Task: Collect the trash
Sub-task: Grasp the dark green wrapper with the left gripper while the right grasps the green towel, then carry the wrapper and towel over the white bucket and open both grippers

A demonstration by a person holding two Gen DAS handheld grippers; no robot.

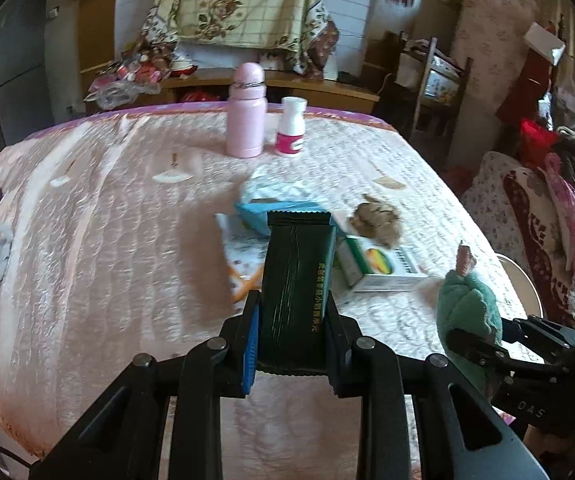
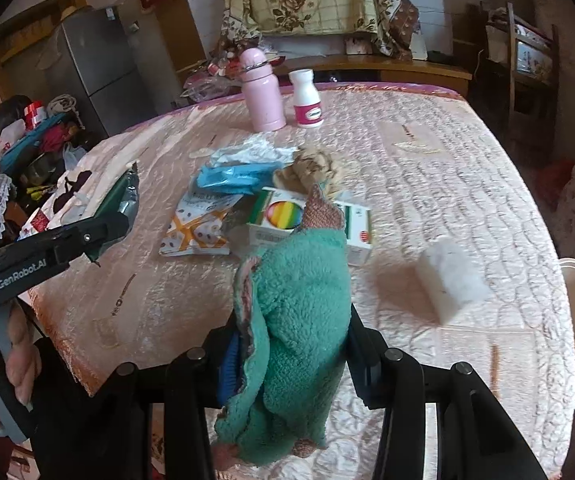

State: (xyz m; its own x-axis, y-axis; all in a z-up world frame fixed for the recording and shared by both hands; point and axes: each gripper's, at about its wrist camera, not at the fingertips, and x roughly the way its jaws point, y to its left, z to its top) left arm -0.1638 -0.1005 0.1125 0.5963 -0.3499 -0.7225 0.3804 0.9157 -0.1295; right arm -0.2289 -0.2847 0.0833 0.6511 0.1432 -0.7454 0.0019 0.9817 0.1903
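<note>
- The left gripper (image 1: 293, 312) is clamped on a dark green wrapper (image 1: 297, 280), lifted above the table's near edge and hiding part of the trash heap.
- The right gripper (image 2: 293, 344) pinches a teal fleece cloth (image 2: 295, 320), which covers part of the medicine box (image 2: 275, 220) at the table (image 2: 467, 184) centre.

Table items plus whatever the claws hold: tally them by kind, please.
Bottles: 2 (pink bottle, white bottle)
Wrappers and packets: 3 (dark wrapper, blue packet, printed packet)
Boxes: 1 (box)
Crumpled paper: 2 (white wad, brown wad)
Tissue roll: 1
Cloth: 1 (green cloth)
Total: 10
</note>
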